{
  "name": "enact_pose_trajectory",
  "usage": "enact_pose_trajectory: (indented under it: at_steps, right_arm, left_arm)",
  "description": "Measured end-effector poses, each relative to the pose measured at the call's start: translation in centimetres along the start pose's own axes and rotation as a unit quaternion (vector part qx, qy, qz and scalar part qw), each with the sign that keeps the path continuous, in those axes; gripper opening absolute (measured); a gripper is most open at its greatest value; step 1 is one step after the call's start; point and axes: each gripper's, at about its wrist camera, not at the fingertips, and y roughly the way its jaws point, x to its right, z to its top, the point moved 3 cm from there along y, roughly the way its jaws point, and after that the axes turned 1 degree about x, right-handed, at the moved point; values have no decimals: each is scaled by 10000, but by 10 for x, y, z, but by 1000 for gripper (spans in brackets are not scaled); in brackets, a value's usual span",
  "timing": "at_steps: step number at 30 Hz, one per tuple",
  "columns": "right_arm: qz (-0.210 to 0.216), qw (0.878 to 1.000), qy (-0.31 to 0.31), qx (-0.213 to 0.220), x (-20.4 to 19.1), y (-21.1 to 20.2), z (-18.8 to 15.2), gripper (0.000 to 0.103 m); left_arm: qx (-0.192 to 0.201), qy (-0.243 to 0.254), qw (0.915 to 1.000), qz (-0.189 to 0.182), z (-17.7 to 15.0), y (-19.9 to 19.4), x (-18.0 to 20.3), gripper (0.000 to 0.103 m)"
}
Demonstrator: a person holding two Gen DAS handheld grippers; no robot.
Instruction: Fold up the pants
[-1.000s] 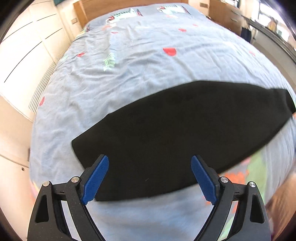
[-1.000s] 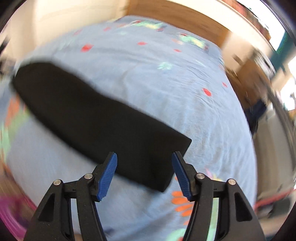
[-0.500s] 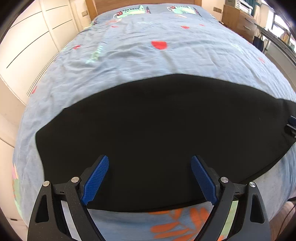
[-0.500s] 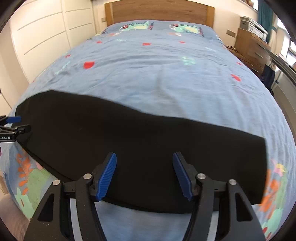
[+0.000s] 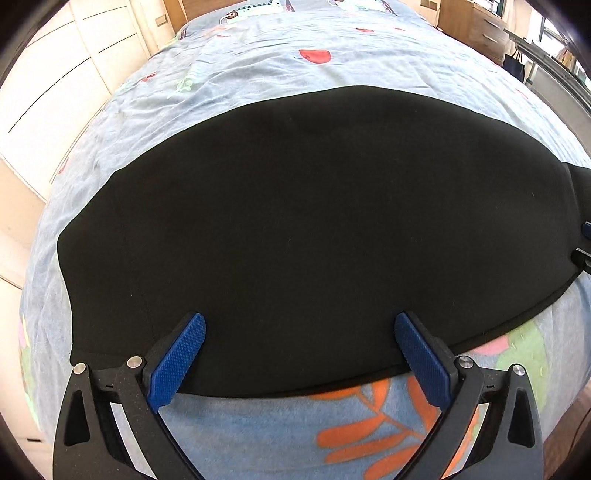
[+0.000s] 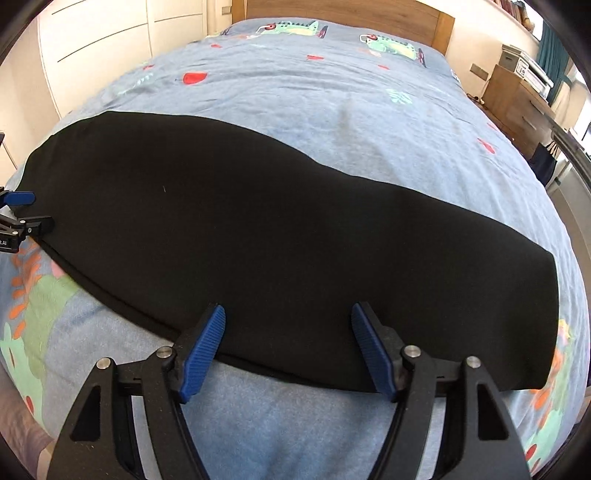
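Both tongs stand wide apart, their jaws having just been opening; the left tongs (image 5: 299,345) and the right tongs (image 6: 288,339) each hang over the near edge of the folded black fabric pants (image 5: 314,229), gripping nothing; the blue ribbed pads (image 6: 205,347) press on no cloth. The pants lie flat as one long band across the foot of the bed with a light-blue patterned cover (image 6: 332,107); their near hem runs just under the fingertips; a wooden headboard (image 6: 343,13) stands at the far end.
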Motion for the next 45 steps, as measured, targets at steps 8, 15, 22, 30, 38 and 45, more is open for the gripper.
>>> enact_pose_trajectory:
  at_steps: [8,15,22,30,38,45]
  right_arm:
    - [172,9996,-196,-72,1,-12,-3,96]
    - [218,9995,142,205,-1,-16,15,96]
    - [53,9999,-84,-17,-20,5,12,97]
    - [-35,9999,81,-89,-19,5,-3,97]
    - [65,9995,212,217,-8,-17,-1,97]
    - [-5,9929,1019,609,78,-69,-6,97]
  left_arm:
    - [-38,40,10000,-55,-13,-18,0,101]
    - [398,109,9987,-314,5,-52,26,101]
    - [15,318,9995,-90,13,-27,49,101]
    - [-55,161,9998,-110,-35,-16,31,102]
    - [-26,-4,9995,-303,-40,-34,30,101]
    - [353,704,9962,-381,-2,-67,85,101]
